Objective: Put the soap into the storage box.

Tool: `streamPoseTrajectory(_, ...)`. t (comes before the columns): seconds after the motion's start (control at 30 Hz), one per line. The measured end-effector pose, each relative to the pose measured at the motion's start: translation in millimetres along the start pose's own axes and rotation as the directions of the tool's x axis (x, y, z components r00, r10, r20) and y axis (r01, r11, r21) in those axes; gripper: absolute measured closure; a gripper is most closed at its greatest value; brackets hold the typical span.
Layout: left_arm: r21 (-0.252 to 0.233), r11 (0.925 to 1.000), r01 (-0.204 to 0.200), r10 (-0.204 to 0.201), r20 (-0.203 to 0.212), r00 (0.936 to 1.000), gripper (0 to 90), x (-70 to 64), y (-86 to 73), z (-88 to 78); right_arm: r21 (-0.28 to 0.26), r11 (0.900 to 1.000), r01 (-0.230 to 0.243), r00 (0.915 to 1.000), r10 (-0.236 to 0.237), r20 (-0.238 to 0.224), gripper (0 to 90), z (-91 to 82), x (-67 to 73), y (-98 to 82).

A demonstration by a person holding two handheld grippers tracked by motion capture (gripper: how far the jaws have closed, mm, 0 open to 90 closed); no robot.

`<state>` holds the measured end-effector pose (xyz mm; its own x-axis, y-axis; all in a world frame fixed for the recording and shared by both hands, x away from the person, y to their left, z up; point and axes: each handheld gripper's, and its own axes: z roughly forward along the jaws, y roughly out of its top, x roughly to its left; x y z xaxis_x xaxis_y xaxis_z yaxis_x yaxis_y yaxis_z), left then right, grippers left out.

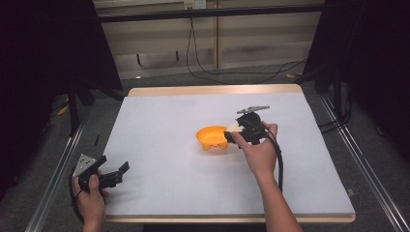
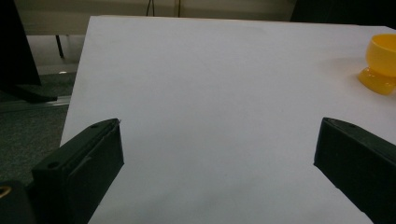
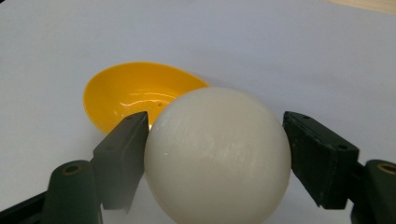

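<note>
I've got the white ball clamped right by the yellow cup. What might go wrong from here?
The white ball is smooth and round, held by the right gripper at two narrow contacts, so it may slip. The yellow cup looks light on a small foot; a nudge might tip it, and a ball released off-centre may roll across the table.

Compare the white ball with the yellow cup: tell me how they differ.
The white ball is a closed, smooth sphere; the yellow cup is an open, hollow bowl on a foot. The ball is clamped in the right gripper; the cup stands free on the table. Both look like glossy plastic with rounded shapes.
</note>
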<state>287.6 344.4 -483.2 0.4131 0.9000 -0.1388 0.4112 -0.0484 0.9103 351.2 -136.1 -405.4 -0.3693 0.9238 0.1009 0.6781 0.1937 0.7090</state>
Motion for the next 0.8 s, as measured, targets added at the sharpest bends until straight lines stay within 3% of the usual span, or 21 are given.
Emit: streamPoseTrajectory(0.8,0.003,1.0,-0.003,0.003,0.0,1.0,1.2,-0.3,0.1,0.3,0.017,0.999,0.034,0.9989,-0.034,-0.033,24.8,23.7,25.2,16.6)
